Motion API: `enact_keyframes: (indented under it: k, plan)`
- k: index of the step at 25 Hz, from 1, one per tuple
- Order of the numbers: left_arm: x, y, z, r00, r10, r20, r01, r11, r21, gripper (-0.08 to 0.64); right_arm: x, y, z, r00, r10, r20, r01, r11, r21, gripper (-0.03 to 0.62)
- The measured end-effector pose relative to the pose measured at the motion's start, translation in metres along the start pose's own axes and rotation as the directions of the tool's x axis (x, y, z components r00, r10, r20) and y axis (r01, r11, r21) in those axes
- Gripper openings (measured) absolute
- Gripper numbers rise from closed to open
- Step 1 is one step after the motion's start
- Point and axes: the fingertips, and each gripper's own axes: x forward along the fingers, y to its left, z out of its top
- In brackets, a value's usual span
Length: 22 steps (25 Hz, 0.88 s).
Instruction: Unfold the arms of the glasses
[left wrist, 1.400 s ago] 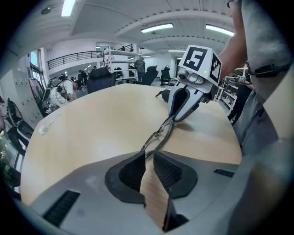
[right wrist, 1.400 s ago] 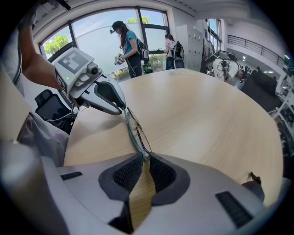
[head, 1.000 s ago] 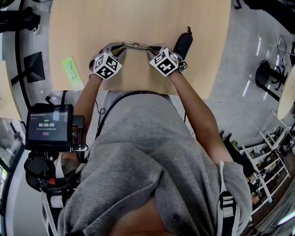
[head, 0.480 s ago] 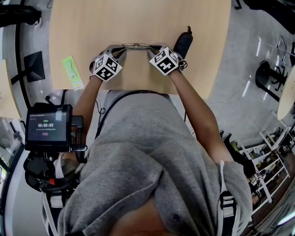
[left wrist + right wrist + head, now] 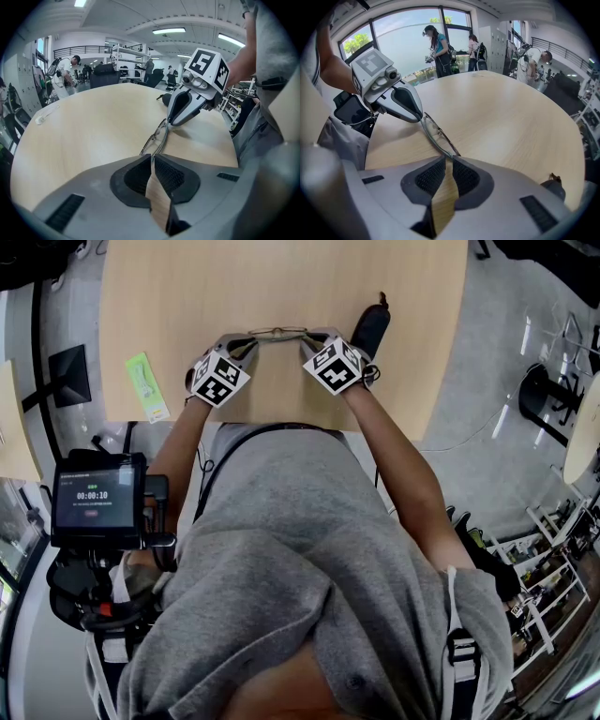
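- Pinching one end of the glasses (image 5: 157, 137), my left gripper (image 5: 152, 157) has its fingers (image 5: 137, 174) clenched on the thin frame.
- My right gripper (image 5: 446, 160) is clamped the same way on the opposite end.
- The glasses span the gap between both grippers, over the wooden surface (image 5: 281, 277), near the edge closest to me.
- A dark pouch (image 5: 372, 326) lies on the surface just beside my right gripper; I cannot tell what is inside it.

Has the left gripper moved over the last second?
Yes, slightly. The left gripper, shut on the glasses, has edged right, away from the green packet on the table.
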Motion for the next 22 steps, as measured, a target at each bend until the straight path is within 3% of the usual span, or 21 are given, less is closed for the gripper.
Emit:
enact_keyframes:
  k: [8, 14, 22]
  plan:
    - [-0.001, 0.001, -0.004, 1.0, 0.007, -0.013, -0.007, 1.0, -0.001, 0.029, -0.001, 0.011, -0.004, 0.999, 0.04, -0.014, -0.041, 0.998, -0.043, 0.048]
    - [0.0, -0.007, -0.012, 0.999, 0.024, -0.022, -0.025, 0.998, -0.066, 0.029, 0.001, 0.025, -0.008, 0.998, 0.066, -0.017, -0.067, 0.997, -0.046, 0.046]
    - [0.009, -0.036, -0.009, 1.0, -0.02, -0.007, 0.019, 0.995, -0.093, 0.025, 0.009, 0.05, -0.006, 0.993, 0.116, -0.029, -0.118, 0.989, -0.085, 0.046]
